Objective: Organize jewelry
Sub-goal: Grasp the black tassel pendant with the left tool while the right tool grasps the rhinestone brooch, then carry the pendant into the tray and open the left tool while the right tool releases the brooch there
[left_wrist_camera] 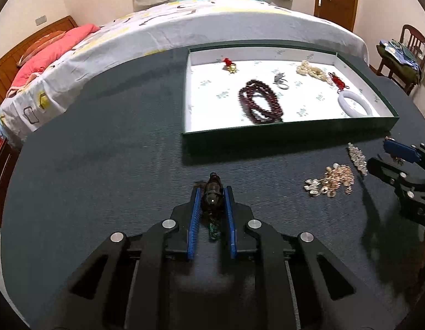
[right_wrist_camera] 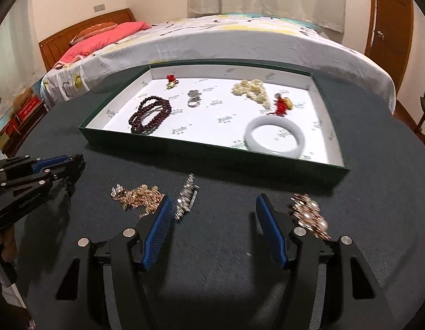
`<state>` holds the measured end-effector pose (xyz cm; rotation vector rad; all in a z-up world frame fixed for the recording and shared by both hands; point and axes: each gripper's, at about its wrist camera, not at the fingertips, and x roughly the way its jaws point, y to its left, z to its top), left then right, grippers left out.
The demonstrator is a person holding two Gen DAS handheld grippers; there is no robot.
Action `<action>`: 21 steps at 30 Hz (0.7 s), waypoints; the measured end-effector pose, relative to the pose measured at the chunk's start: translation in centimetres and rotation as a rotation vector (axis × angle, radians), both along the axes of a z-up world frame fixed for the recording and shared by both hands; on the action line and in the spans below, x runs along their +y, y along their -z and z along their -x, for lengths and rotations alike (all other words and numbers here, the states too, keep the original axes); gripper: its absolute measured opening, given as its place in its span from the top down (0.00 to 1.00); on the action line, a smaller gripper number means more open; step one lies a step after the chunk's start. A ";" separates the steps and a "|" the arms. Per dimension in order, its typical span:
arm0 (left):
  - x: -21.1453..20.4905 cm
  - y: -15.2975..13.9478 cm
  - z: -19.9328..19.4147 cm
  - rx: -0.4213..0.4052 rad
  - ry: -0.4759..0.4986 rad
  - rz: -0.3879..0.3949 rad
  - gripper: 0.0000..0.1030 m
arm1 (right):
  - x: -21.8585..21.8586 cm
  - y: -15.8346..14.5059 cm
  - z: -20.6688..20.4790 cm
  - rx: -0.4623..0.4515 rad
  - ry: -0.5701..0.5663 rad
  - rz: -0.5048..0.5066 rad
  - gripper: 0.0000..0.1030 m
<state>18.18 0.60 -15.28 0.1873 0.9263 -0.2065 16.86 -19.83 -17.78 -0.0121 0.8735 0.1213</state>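
My left gripper (left_wrist_camera: 211,192) is shut on a dark bead pendant (left_wrist_camera: 211,195) with a green tassel, held just above the dark table. It also shows in the right wrist view (right_wrist_camera: 75,165) at the left. My right gripper (right_wrist_camera: 214,206) is open and empty, low over the table. A silver crystal hairpin (right_wrist_camera: 186,195) lies by its left finger, a gold jewelry heap (right_wrist_camera: 138,196) further left, and a rose-gold brooch (right_wrist_camera: 308,214) by its right finger. The green tray (right_wrist_camera: 212,148) holds a dark red bead bracelet (right_wrist_camera: 150,114), a white bangle (right_wrist_camera: 275,137), pearls (right_wrist_camera: 251,88) and small charms.
A bed (right_wrist_camera: 240,44) with a patterned sheet stands right behind the table. A wooden chair (left_wrist_camera: 405,52) with clothes is at the far right. Red boxes (right_wrist_camera: 22,118) sit on the floor to the left. A door (right_wrist_camera: 388,22) is at the back right.
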 end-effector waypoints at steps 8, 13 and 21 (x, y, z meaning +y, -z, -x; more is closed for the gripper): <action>1.0 0.1 -0.4 -0.003 -0.004 0.011 0.83 | 1.2 0.7 -1.5 0.024 -0.014 0.035 0.63; 1.1 0.1 -0.3 -0.004 -0.003 0.018 0.83 | 1.6 0.6 -1.0 0.027 -0.042 0.037 0.84; 0.8 0.0 0.0 -0.007 -0.002 0.031 0.83 | 1.3 0.3 0.1 0.024 -0.040 0.017 0.89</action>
